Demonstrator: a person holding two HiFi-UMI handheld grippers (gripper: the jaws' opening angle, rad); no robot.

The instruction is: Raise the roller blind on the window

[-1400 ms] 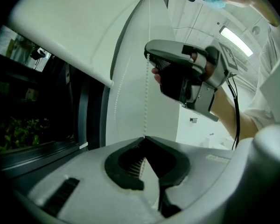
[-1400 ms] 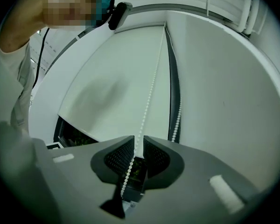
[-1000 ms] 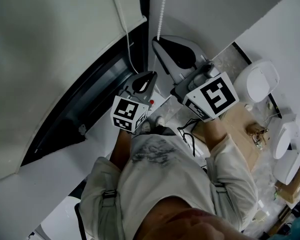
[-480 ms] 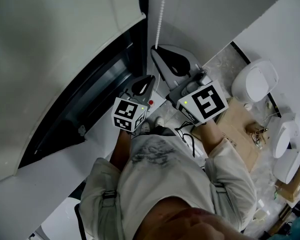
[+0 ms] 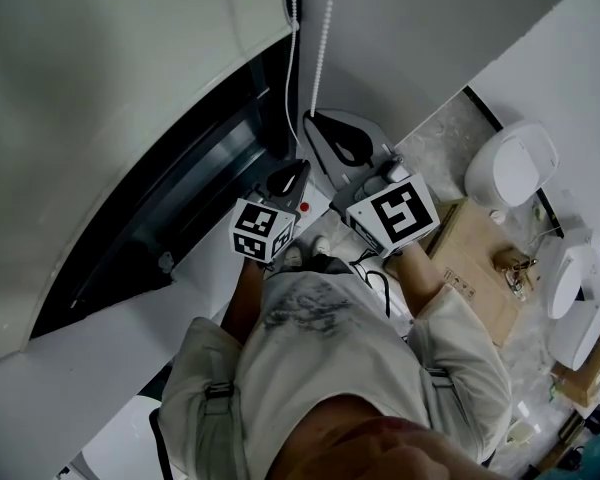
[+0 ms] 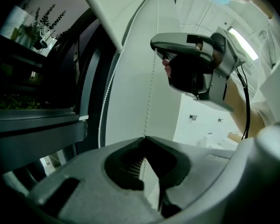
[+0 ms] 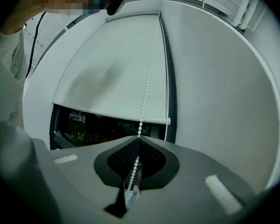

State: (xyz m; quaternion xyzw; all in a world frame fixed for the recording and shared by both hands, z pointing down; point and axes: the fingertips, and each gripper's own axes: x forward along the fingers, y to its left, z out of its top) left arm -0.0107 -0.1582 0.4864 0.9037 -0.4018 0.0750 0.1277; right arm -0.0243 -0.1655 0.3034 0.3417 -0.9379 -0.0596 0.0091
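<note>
Standing by the wall, I watched the person work at the right edge of the roller blind (image 7: 107, 73). It hung over most of the window (image 7: 84, 127), and only a strip of dark glass and greenery showed beneath its bottom bar. The bead chain (image 7: 147, 85) came down from the top of the blind in two strands. One strand (image 7: 167, 97) ran close along the frame and nothing was holding it.

The right tool (image 7: 138, 141) was clamped on the other strand, its jaws pressed together with the beads threaded straight through the pinch. It pointed up along the chain, I'd judge so that a pull would travel down the line of beads rather than drag them sideways out of the grip.

The left tool (image 6: 144, 141) sat just below it. Its jaws were also brought together, and the same strand ran down from the right tool into their tips, so it seemed to be nipping the chain too. Stacking the two tools like that looked to me like hand-over-hand hauling, where one keeps the chain from running back while the other lets go and reaches higher.

The arms were tucked in close to the body and near the wall, which kept the chain hanging close to plumb. With that much blind down, I'd say plenty of pulling remained. The main hazard I could see was the small beads slipping through smooth jaws if the grip eased.
</note>
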